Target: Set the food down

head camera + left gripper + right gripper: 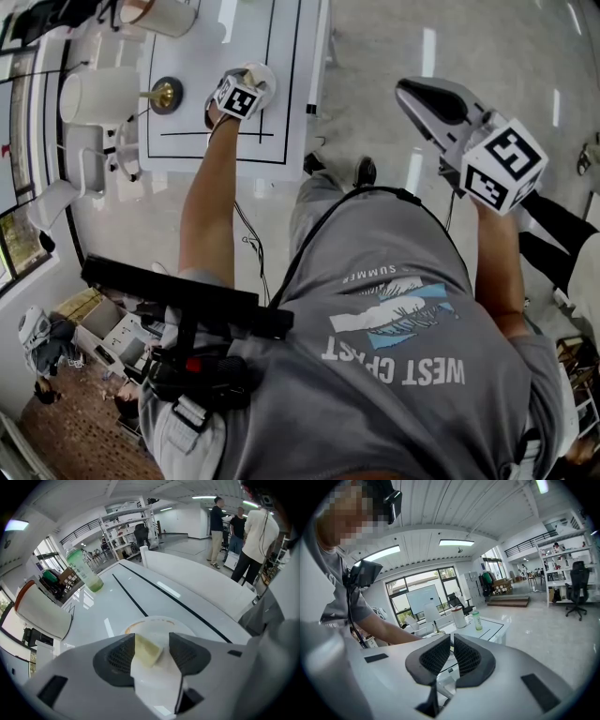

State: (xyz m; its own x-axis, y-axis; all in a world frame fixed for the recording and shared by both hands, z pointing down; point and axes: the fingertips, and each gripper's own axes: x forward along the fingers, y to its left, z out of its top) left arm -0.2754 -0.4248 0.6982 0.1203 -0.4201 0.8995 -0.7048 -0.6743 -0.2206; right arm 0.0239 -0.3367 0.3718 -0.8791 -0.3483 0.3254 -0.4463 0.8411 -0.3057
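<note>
We see a pale yellow piece of food (146, 651) against the dark grey, mesh-patterned pads of the light grey left gripper (152, 641). The plate (140, 622) is white with an orange-brown rim. The table (93, 609) is white, ruled with black lines. At ten o'clock from the plate, the bottle (84, 571) is green. The right gripper (451, 639) shows the same greys, and its cube (503, 164) bears black-and-white squares. The shirt (375, 244) is grey with white lettering.

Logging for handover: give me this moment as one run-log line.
left gripper: jaws open, pale yellow food piece between them | below: white plate | right gripper: jaws together, empty
</note>
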